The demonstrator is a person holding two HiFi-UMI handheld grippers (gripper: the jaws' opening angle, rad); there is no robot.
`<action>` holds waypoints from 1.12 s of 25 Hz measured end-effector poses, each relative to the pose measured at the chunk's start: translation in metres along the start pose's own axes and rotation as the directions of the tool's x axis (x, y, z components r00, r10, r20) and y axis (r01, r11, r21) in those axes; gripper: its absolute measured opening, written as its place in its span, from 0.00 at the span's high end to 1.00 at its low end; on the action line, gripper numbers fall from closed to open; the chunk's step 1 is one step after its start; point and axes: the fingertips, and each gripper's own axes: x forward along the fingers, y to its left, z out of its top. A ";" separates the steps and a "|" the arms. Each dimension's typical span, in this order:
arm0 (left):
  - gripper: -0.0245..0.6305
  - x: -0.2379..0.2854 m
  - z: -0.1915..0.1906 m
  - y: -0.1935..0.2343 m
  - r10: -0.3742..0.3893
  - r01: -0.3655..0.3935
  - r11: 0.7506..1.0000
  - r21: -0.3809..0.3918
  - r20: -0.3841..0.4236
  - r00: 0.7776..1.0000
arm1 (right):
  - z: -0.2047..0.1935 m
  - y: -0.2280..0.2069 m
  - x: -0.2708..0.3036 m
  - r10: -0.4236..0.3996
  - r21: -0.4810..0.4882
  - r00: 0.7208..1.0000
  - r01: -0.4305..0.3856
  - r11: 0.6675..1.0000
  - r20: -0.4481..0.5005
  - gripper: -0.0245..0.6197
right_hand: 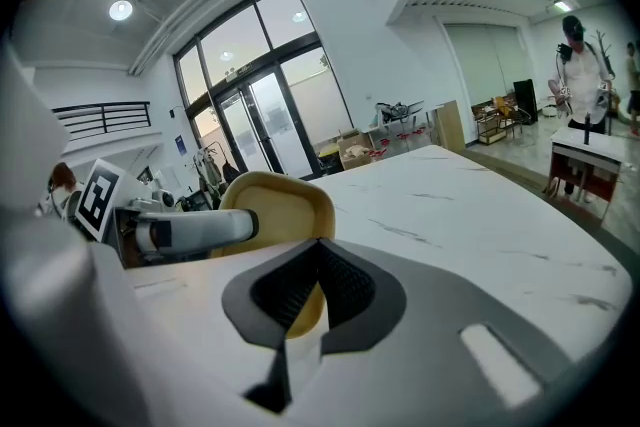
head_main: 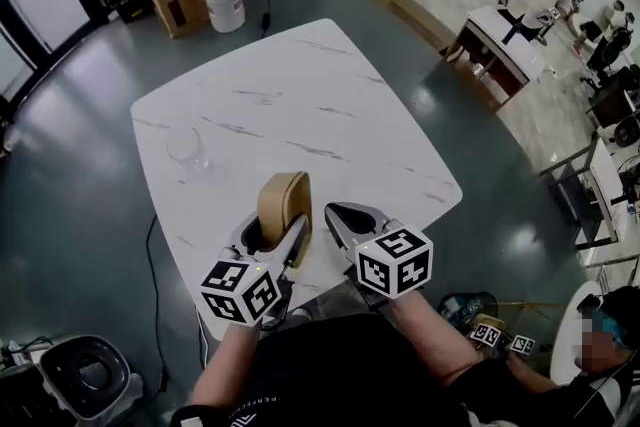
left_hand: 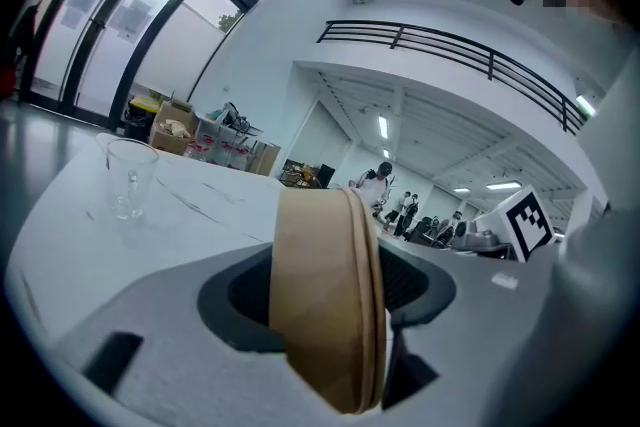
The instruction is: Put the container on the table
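Tan paper container (head_main: pixel 284 203), rounded-square with a lipped rim, stands on edge, pinched by the left claw (head_main: pixel 272 237) over the white marble worktop (head_main: pixel 300 105); right claw (head_main: pixel 338 213) pressed together.

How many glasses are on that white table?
1. The glass stands upright near the table's left edge in the head view; nothing seems to hide another.

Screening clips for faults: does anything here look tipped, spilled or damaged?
The container is tipped on its side in the left gripper, opening facing the right gripper. The glass stands upright on the table; no spill shows.
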 end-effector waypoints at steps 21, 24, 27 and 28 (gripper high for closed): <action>0.57 0.066 0.012 0.010 0.027 -0.026 0.995 -0.098 0.015 1.000 | 0.011 -0.064 0.029 0.043 -0.014 0.996 -0.044 0.999 -0.078 0.96; 0.57 0.073 0.014 0.015 0.031 -0.029 0.993 -0.118 0.022 0.999 | 0.012 -0.069 0.033 0.052 -0.008 0.995 -0.053 0.999 -0.087 0.96; 0.57 0.079 0.014 0.019 0.041 -0.038 0.992 -0.124 0.018 0.999 | 0.013 -0.075 0.038 0.055 -0.007 0.994 -0.055 0.998 -0.093 0.96; 0.57 0.080 0.013 0.020 0.043 -0.040 0.991 -0.127 0.018 0.999 | 0.013 -0.076 0.039 0.056 -0.007 0.994 -0.056 0.998 -0.096 0.96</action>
